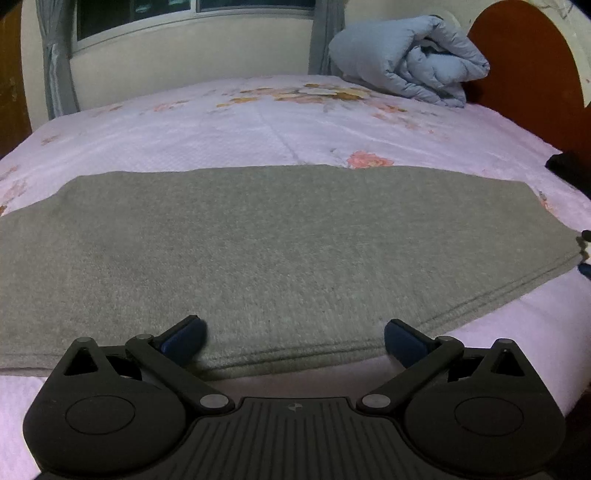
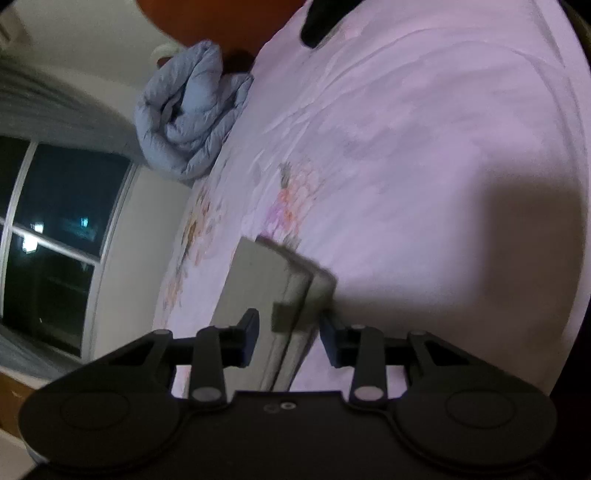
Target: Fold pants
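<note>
The grey pants (image 1: pixel 280 251) lie folded flat in stacked layers across the near part of the bed. My left gripper (image 1: pixel 293 338) is open and empty, its blue-padded fingers just above the pants' near edge. In the right wrist view, my right gripper (image 2: pixel 290 338) is open, turned on its side, with the layered end of the pants (image 2: pixel 266 291) standing between its fingers without being clamped. A dark tip of the right gripper (image 1: pixel 585 251) shows at the pants' right end in the left wrist view.
The bed has a pink floral sheet (image 1: pixel 258 122). A rolled blue-grey duvet (image 1: pixel 410 59) lies at the far right corner by the brown headboard (image 1: pixel 524 62). A window and grey curtains (image 1: pixel 55 66) are behind. A dark object (image 2: pixel 317 22) lies near the headboard.
</note>
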`<state>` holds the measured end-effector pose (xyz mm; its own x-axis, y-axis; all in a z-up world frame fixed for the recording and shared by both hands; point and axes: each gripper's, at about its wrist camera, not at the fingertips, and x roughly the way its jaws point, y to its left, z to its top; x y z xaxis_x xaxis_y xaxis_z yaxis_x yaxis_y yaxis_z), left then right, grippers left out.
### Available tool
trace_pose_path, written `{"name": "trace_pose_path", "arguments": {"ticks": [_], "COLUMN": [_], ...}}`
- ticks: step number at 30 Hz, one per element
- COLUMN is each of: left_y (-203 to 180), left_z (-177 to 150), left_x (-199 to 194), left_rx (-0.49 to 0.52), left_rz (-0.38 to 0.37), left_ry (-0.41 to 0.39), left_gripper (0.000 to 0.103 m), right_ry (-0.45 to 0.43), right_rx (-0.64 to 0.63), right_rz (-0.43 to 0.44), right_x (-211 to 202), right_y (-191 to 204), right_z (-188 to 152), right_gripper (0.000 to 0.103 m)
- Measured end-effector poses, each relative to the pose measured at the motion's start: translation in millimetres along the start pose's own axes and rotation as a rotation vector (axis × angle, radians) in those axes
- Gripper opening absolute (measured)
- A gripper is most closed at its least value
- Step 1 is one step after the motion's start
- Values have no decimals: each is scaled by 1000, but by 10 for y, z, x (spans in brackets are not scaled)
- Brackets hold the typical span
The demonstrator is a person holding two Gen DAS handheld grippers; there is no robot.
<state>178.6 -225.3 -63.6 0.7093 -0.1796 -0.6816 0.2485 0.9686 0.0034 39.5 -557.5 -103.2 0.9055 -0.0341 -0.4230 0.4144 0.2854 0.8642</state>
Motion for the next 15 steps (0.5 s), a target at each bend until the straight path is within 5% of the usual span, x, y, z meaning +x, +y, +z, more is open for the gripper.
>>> {"name": "trace_pose_path", "arguments": {"ticks": [3, 7, 15], "left_y": [-17, 12, 65], "left_z": [-45, -7, 51], "left_x": [-43, -6, 1], "left_rx": [19, 33, 0], "left_rz": [-1, -8, -29], "left_ry": [-8, -3, -7], "left_gripper": [103, 103, 103], "right_ry": [11, -80, 28], "right_rx": [-2, 6, 21], "right_rz": [3, 35, 33], "right_x": [25, -132, 99], "right_y": [10, 67, 131], "right_z": [12, 23, -22], "right_gripper": [28, 28, 30]}}
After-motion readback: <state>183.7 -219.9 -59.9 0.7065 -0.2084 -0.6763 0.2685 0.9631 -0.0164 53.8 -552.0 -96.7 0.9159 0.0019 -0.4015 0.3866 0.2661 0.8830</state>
